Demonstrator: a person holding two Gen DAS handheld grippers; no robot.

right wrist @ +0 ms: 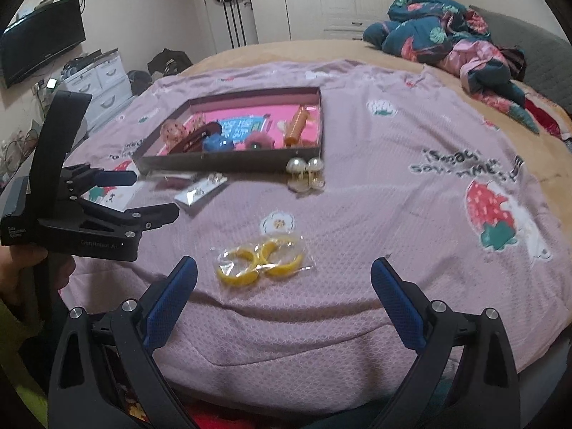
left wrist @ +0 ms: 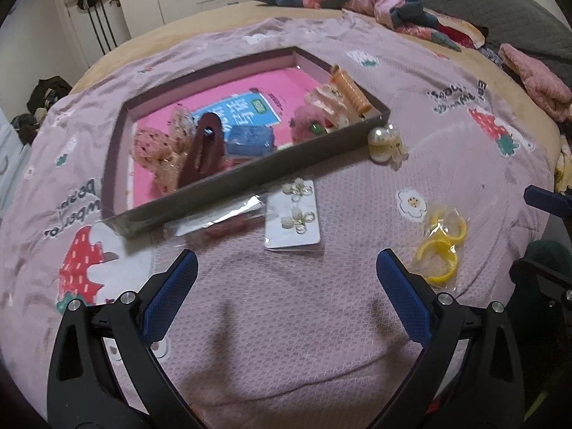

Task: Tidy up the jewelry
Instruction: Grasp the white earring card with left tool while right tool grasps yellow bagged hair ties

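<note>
Yellow hoops in a clear bag (right wrist: 262, 259) lie at twelve o'clock of the right gripper (right wrist: 284, 275), apart and empty like the left gripper (left wrist: 286, 268), whose twelve o'clock shows the box (left wrist: 250, 175).

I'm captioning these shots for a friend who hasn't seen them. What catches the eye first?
The dark tray with its bright pink floor sits mid-blanket, crowded with hair clips. Nearer, a clear packet of yellow hoops lies just ahead of the open right gripper. Pearl earrings rest outside the tray's near corner.
</note>
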